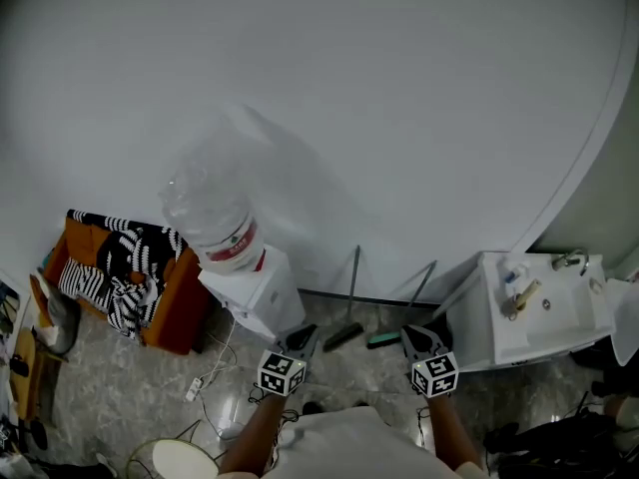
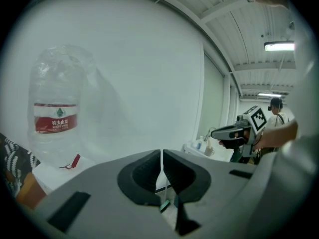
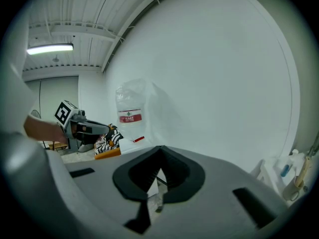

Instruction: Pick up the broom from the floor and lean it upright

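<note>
Lower centre: a slim, dark-headed broom [image 1: 343, 336] leaned upright on white wall [image 1: 349, 118]; grey left gripper [image 1: 302, 337] and right gripper [image 1: 420, 337] were pressed together, empty.

The left tongs [image 1: 303, 335] and the right tongs [image 1: 417, 337] are held side by side, a little apart, and are pointed forward and slightly downward. Both pairs of jaws are pressed together, with nothing gripped between them. The forearms [image 1: 255, 432] are stretched out behind them, and the marker cubes [image 1: 281, 373] are turned upward.
</note>
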Action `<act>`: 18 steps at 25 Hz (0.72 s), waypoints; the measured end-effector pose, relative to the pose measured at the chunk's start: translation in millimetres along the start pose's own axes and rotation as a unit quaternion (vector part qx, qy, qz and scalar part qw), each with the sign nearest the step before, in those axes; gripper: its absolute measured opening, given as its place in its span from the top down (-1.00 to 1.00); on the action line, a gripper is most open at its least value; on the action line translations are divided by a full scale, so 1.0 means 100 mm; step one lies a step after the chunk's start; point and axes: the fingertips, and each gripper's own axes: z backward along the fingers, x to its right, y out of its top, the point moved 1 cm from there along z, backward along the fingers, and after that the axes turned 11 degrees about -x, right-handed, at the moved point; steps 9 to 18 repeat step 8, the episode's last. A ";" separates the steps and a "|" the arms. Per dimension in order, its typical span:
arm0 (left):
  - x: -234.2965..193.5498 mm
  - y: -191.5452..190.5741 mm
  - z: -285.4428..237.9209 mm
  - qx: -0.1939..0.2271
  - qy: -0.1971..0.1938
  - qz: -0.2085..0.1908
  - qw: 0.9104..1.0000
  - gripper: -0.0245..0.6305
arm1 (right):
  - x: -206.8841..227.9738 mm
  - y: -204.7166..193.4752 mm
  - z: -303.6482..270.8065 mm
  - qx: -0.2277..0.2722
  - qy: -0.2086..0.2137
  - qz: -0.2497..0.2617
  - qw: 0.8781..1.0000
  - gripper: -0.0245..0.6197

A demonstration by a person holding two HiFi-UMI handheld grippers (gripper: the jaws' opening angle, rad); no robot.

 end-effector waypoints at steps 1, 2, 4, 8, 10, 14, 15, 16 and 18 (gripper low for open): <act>0.00 -0.01 0.01 0.001 -0.001 0.001 1.000 0.87 | -0.01 0.00 0.00 0.000 0.000 0.000 1.000 0.93; -0.01 -0.01 0.02 0.002 -0.002 0.003 1.000 0.87 | -0.03 -0.01 0.00 -0.001 -0.001 -0.001 1.000 0.93; -0.02 -0.03 0.04 0.002 -0.004 0.005 1.000 0.87 | -0.07 0.00 0.00 -0.001 -0.001 -0.002 1.000 0.93; -0.06 -0.03 0.08 0.001 -0.006 0.005 1.000 0.87 | -0.13 0.04 -0.02 -0.001 -0.002 -0.002 1.000 0.93; -0.06 -0.03 0.08 0.001 -0.006 0.005 1.000 0.87 | -0.13 0.04 -0.02 -0.001 -0.002 -0.002 1.000 0.93; -0.06 -0.03 0.08 0.001 -0.006 0.005 1.000 0.87 | -0.13 0.04 -0.02 -0.001 -0.002 -0.002 1.000 0.93; -0.06 -0.03 0.08 0.001 -0.006 0.005 1.000 0.87 | -0.13 0.04 -0.02 -0.001 -0.002 -0.002 1.000 0.93; -0.06 -0.03 0.08 0.001 -0.006 0.005 1.000 0.87 | -0.13 0.04 -0.02 -0.001 -0.002 -0.002 1.000 0.93; -0.06 -0.03 0.08 0.001 -0.006 0.005 1.000 0.87 | -0.13 0.04 -0.02 -0.001 -0.002 -0.002 1.000 0.93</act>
